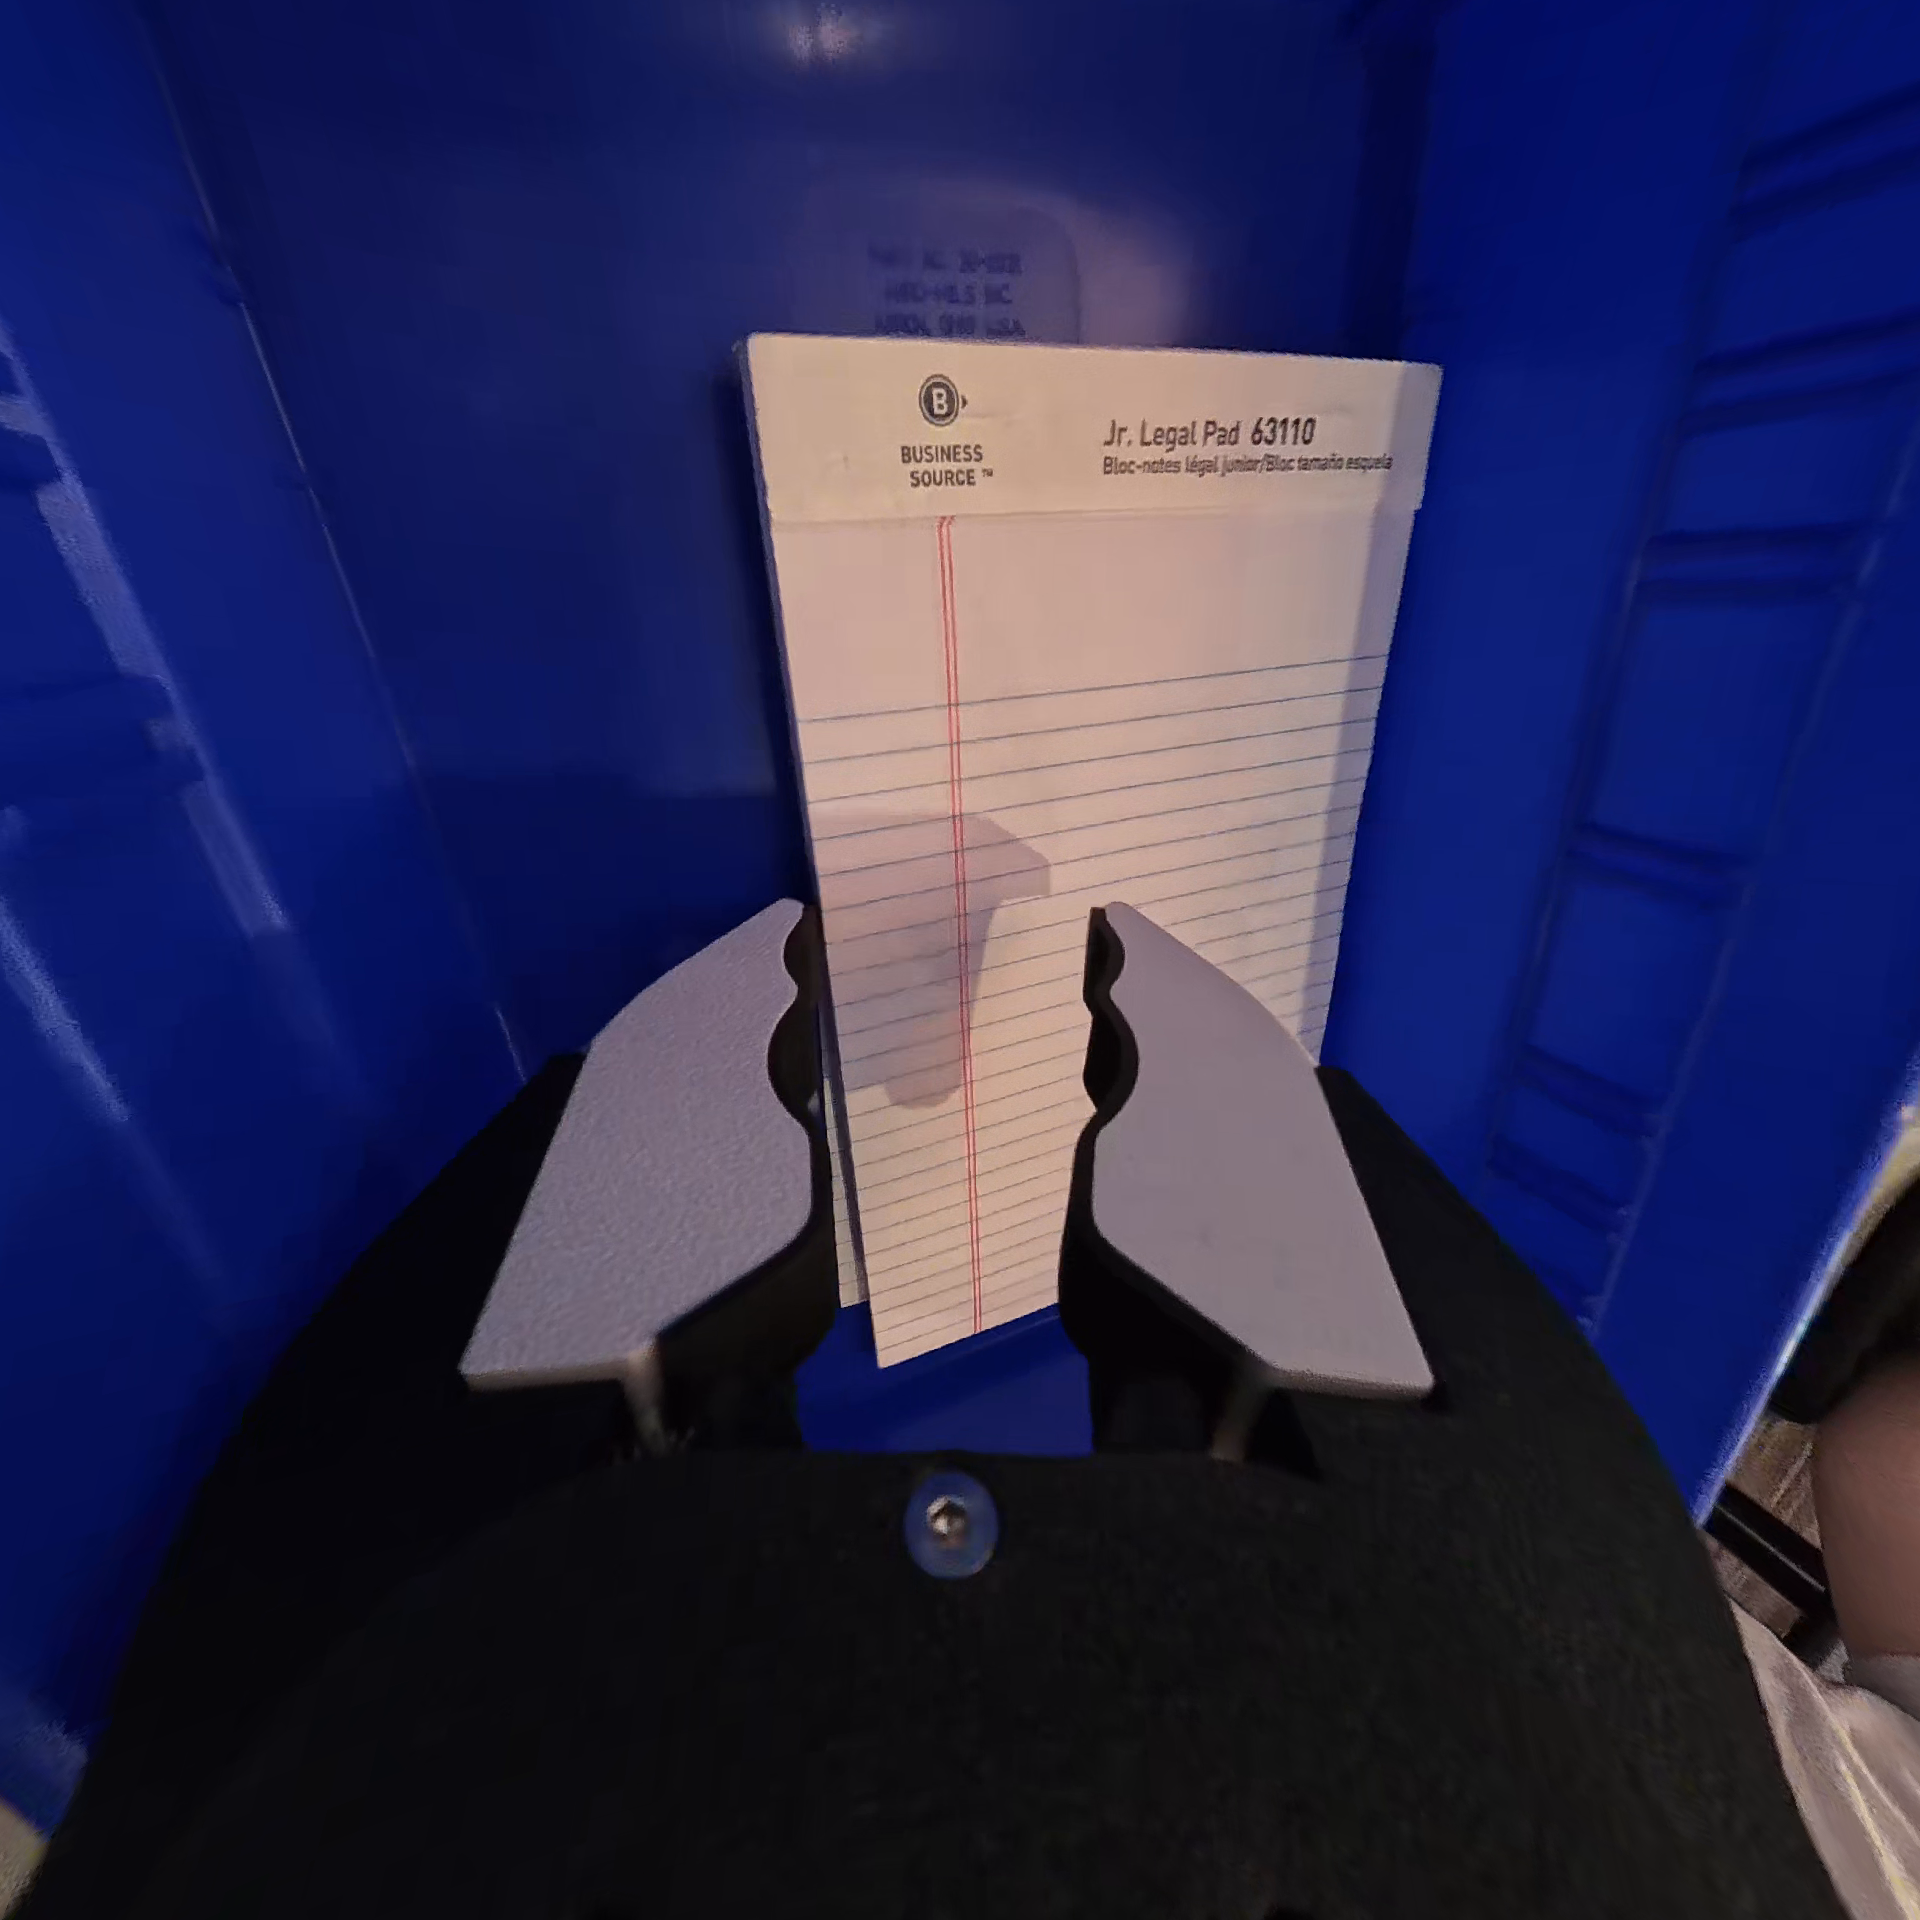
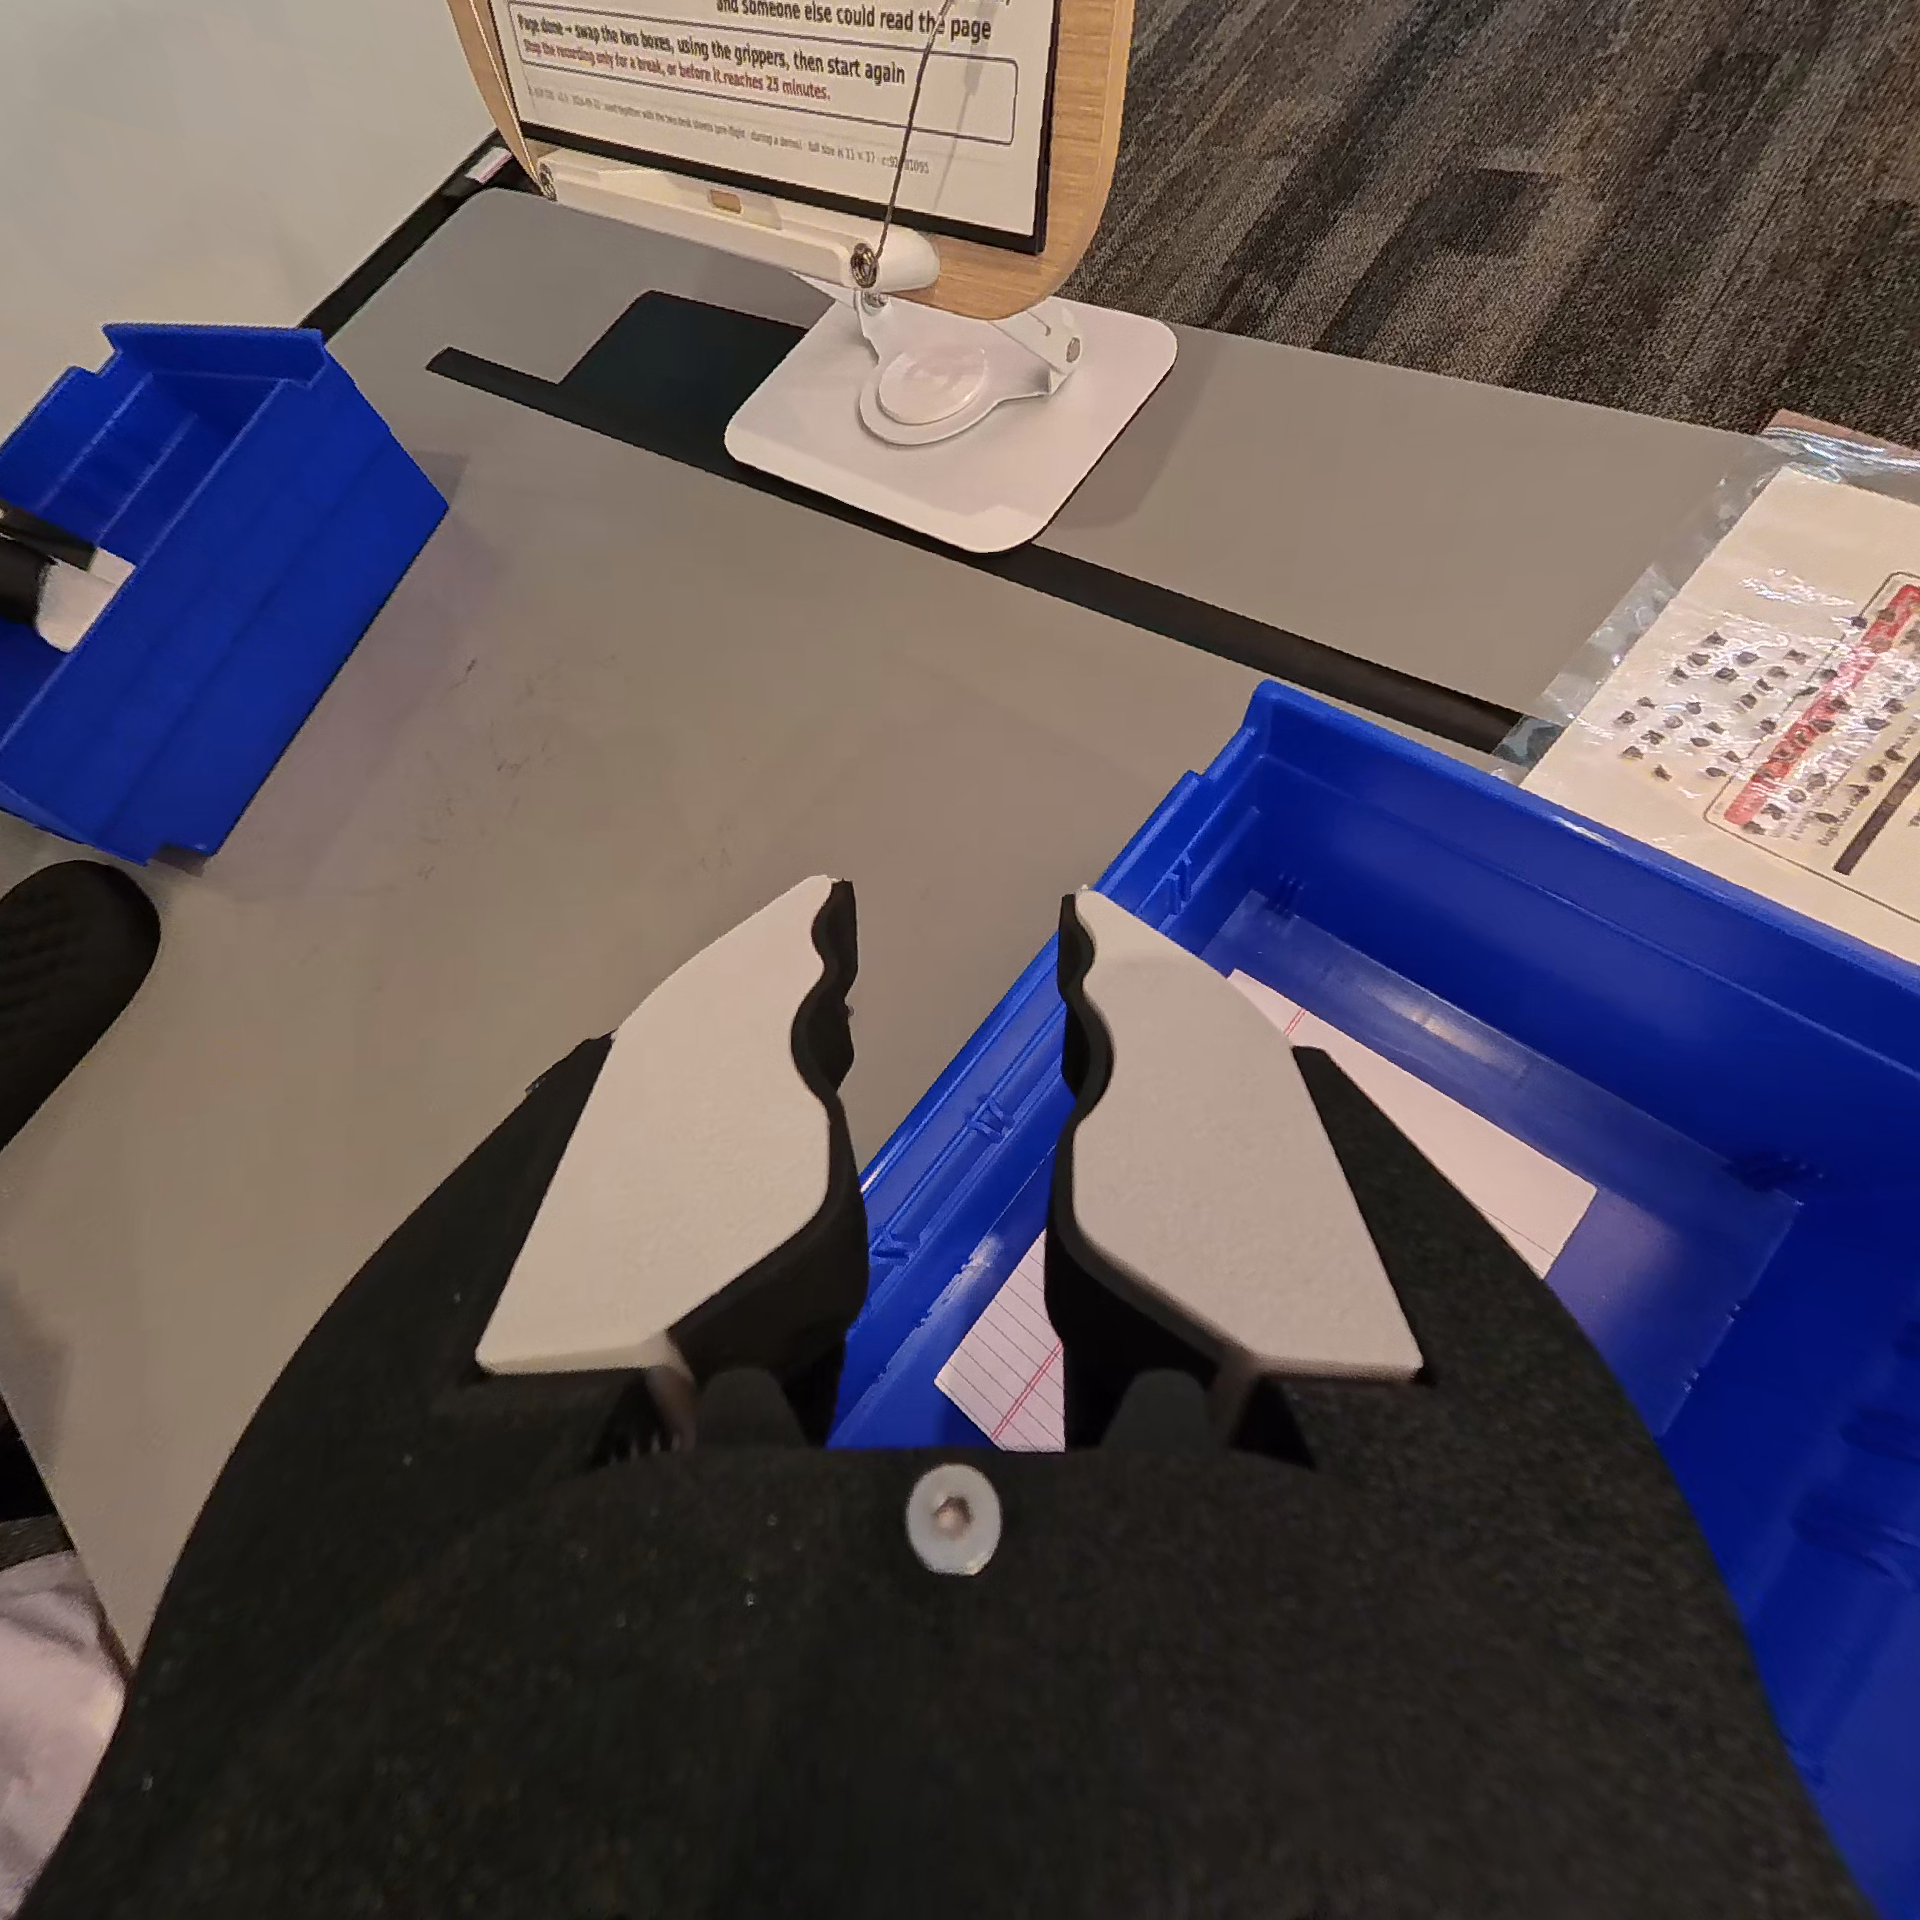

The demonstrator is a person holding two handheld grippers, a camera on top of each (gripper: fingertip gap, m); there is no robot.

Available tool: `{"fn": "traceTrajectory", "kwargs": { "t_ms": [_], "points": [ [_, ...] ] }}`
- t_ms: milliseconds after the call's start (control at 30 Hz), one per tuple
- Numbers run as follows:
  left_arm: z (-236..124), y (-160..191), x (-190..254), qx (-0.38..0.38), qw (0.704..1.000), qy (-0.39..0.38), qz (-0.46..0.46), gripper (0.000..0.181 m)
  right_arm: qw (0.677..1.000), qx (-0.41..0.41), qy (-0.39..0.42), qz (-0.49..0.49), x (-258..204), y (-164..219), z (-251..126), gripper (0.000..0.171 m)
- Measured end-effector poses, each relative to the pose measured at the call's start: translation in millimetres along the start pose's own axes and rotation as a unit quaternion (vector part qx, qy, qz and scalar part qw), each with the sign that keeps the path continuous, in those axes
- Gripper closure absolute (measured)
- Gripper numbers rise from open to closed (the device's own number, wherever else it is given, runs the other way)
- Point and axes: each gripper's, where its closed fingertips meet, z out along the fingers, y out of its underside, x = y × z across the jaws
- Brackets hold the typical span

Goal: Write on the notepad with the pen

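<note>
In the left wrist view a white lined notepad [image 1: 1091, 727] with a red margin line lies inside a blue bin [image 1: 468, 520]. My left gripper [image 1: 951, 925] is open and reaches into the bin over the pad's lower part, its left finger at the pad's left edge. My right gripper [image 2: 956, 904] is open and empty, above the left wall of a second blue bin [image 2: 1558, 862] that holds loose lined paper [image 2: 1455, 1164]. The first bin [image 2: 229, 582] shows at far left of the right wrist view with a bit of white pad [image 2: 88, 608] in it. No pen is in view.
A grey table [image 2: 623, 727] carries both bins. A white stand [image 2: 956, 416] holding a printed sheet is at the back. A clear plastic bag with a printed card [image 2: 1766, 707] lies at the right edge. A dark padded object [image 2: 62, 956] sits at the left. The left gripper's tips are roughly 65 centimeters from the right gripper's.
</note>
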Motion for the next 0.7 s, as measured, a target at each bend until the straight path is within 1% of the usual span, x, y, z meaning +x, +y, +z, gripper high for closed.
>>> {"fn": "traceTrajectory", "kwargs": {
  "t_ms": [267,433,600,700],
  "points": [
    [-22,-1,18,0.055,0.997,0.055,0.018,0.132,1.000,0.001,0.002,0.002,2,0,0,0.134],
    [-40,-5,40,0.103,0.987,0.124,0.024,0.137,1.000,0.002,0.003,-0.001,1,-1,-1,0.133],
    [-41,-2,55,0.112,0.979,0.169,0.025,0.136,1.000,0.003,0.003,-0.001,1,-1,-1,0.133],
    [-51,-6,74,0.134,0.961,0.242,0.011,0.137,1.000,0.004,0.003,-0.002,1,-1,-2,0.133]
  ]
}}
